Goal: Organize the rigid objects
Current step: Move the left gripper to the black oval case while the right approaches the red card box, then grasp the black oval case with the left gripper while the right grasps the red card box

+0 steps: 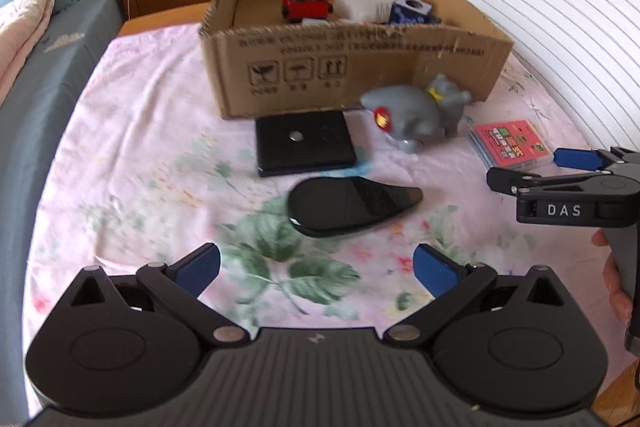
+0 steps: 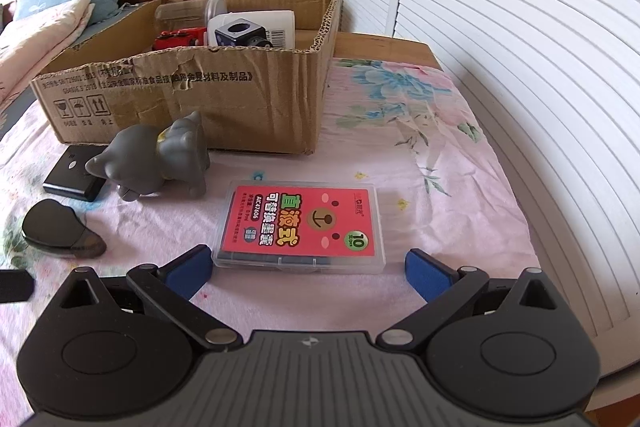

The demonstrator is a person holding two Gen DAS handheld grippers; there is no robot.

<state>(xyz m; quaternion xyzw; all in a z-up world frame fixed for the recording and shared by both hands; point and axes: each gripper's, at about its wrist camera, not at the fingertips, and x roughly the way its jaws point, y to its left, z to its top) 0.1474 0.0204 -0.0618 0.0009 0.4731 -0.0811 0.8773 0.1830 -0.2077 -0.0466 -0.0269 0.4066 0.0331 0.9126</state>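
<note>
Broadly, a floral pink cloth (image 2: 420,147) covers the tabletop across the middle of both views, with a bed (image 1: 48,75) along the left edge and white louvred doors (image 2: 520,27) filling the right. A cardboard box (image 2: 224,99) sits in the upper centre; its front wall carries Chinese print and three handling pictograms. Inside it lie a clear tube (image 2: 180,11), a white container with a barcode (image 2: 264,23), a red toy vehicle (image 1: 307,6) and a dark blue cube (image 2: 236,35).

Just in front of the box, a grey toy animal (image 2: 160,159) stands with a red and yellow mark on its head. Left of it lies a flat black square case (image 1: 306,143), and lower, a glossy black teardrop-shaped object (image 1: 348,205).

A clear plastic case with a red label (image 2: 300,223) lies at the centre of the right wrist view, showing Chinese characters, a bear face, "AC47606" and a green "10" badge. The right claw (image 2: 308,267) has its fingers spread wide, either side of that case's near edge and not touching it. In the left wrist view its body reads "DAS".

The left claw (image 1: 318,267) is likewise spread apart, empty, low in the frame, with the teardrop object just ahead.
</note>
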